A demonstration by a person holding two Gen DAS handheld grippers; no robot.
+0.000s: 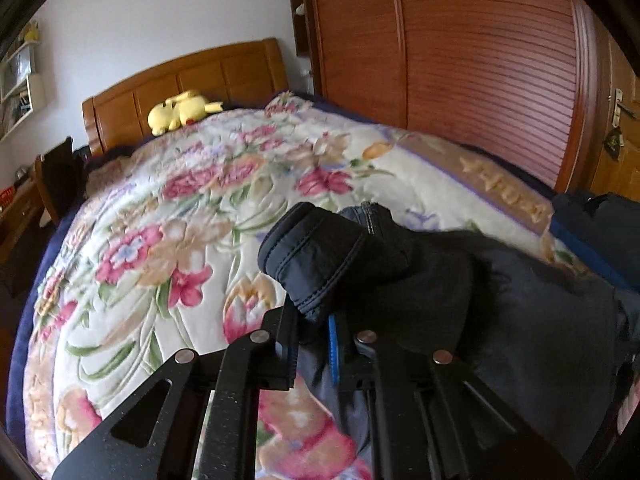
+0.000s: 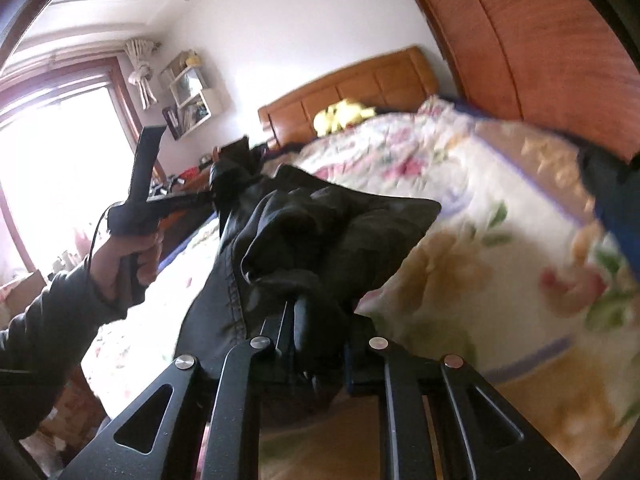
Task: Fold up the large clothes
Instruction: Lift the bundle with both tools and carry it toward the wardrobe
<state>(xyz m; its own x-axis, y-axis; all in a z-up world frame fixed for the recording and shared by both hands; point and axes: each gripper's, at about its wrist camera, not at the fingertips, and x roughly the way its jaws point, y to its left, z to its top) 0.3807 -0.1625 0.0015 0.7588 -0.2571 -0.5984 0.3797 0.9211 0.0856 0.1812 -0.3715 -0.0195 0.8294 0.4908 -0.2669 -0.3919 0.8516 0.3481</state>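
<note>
A large dark navy garment hangs between my two grippers above the floral blanket on the bed. My left gripper is shut on a stitched hem or cuff of it. My right gripper is shut on a bunched dark fold of the same garment. In the right wrist view the left gripper shows at the far left, held in a hand, with the cloth stretched from it toward me. The view is blurred on the right.
A yellow plush toy lies by the wooden headboard. A red-brown slatted wardrobe stands along the bed's right side. More dark and blue clothing lies at the bed's right edge. A bright window and wall shelves are at left.
</note>
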